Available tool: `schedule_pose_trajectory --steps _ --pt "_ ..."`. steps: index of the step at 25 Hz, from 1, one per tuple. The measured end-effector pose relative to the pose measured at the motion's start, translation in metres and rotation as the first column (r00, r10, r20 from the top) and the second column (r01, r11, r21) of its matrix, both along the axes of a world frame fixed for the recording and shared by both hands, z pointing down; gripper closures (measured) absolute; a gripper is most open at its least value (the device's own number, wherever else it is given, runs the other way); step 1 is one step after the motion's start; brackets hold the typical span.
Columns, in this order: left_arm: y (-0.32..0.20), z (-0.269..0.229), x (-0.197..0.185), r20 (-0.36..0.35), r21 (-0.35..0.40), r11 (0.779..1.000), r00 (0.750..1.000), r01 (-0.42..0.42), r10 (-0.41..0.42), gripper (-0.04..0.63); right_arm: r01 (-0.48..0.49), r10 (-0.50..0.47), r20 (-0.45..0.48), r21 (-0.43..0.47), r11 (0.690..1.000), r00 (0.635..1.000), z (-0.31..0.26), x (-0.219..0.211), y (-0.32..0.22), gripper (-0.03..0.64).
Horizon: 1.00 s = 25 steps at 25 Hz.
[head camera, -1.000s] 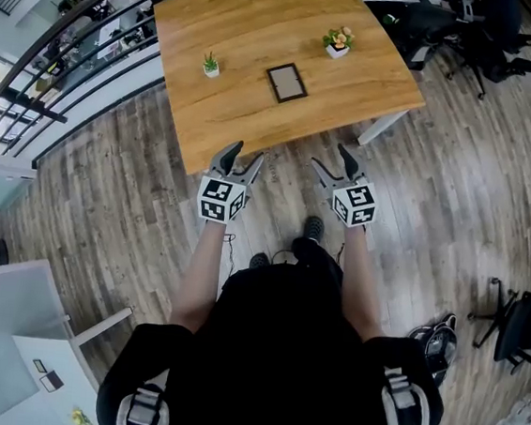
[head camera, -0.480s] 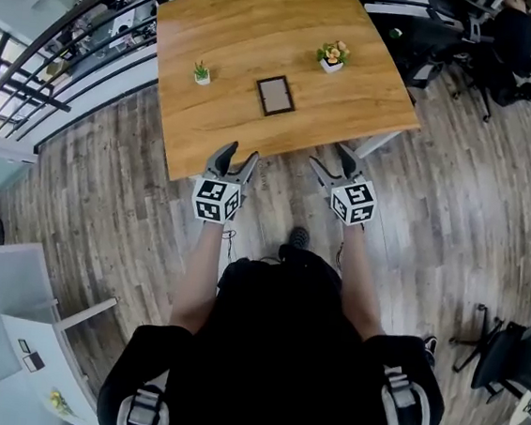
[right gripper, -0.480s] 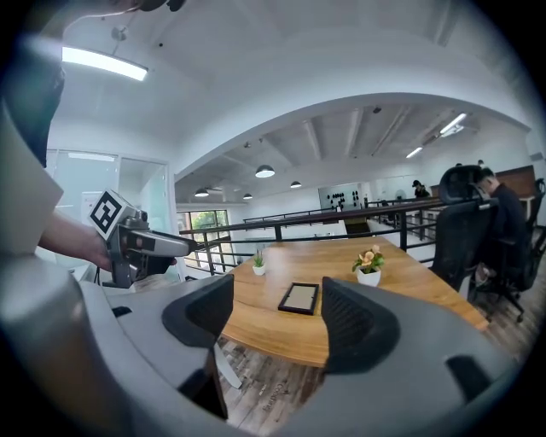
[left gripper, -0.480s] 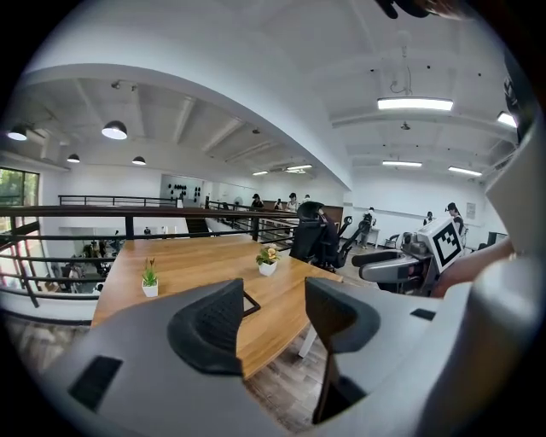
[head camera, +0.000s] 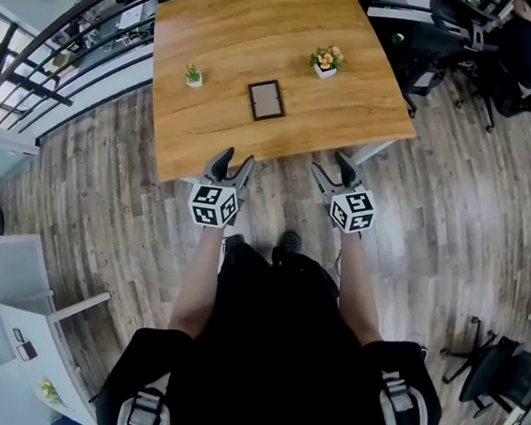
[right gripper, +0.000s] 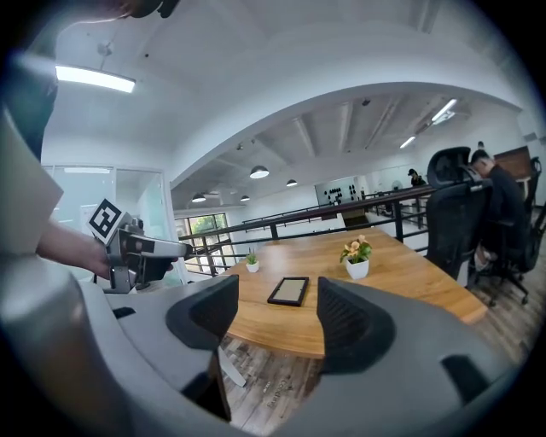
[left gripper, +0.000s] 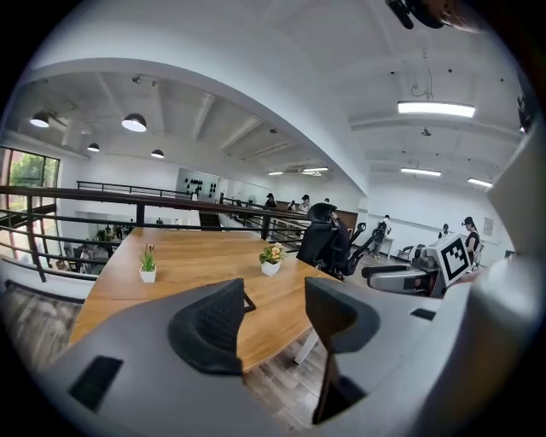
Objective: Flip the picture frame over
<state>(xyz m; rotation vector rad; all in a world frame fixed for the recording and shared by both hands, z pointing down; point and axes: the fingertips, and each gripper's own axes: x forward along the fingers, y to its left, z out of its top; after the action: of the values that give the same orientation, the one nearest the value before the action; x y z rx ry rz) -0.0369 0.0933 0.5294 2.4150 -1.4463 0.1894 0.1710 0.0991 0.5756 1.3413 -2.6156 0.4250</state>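
The picture frame (head camera: 266, 100) lies flat near the middle of the wooden table (head camera: 218, 32), somewhat closer to the near edge than the far one. Its dark border and pale panel face up, though I cannot tell whether that panel is the front or the back. A small potted green plant (head camera: 194, 76) stands toward the left edge and a pot of flowers (head camera: 326, 60) toward the right edge. Both are well apart from the frame, which leaves room to turn it over.

Neither tool has reached it. The left gripper (head camera: 234, 159) and right gripper (head camera: 332, 167) are held side by side just short of the near edge, over the plank floor (head camera: 455, 208), and both aim at the table. The left jaws stand apart with nothing between them. The right jaws have just been closing a little but remain well apart and empty, and the frame (right gripper: 289, 291) shows far off through their gap. I judge this to be the approach: open jaws suit pinching a thin rim, since a frame lying flat offers only its edge to lift
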Motion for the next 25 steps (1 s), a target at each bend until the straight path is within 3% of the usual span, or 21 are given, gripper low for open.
schedule_pose_trajectory --steps 8,16,25 --pt "-0.005 -0.003 -0.008 0.010 0.010 0.998 0.998 0.057 -0.057 0.360 0.053 -0.053 -0.009 0.002 0.999 0.999 0.002 -0.011 -0.009 0.341" --pt "-0.022 -0.003 -0.044 0.021 0.038 0.988 0.988 0.152 -0.153 0.360 0.091 -0.090 -0.045 0.011 0.996 0.995 0.000 -0.034 -0.021 0.344" --pt "-0.063 0.009 -0.055 0.042 0.029 0.986 0.986 0.161 -0.163 0.362 0.079 -0.080 -0.089 -0.013 0.997 0.993 0.003 -0.040 -0.056 0.351"
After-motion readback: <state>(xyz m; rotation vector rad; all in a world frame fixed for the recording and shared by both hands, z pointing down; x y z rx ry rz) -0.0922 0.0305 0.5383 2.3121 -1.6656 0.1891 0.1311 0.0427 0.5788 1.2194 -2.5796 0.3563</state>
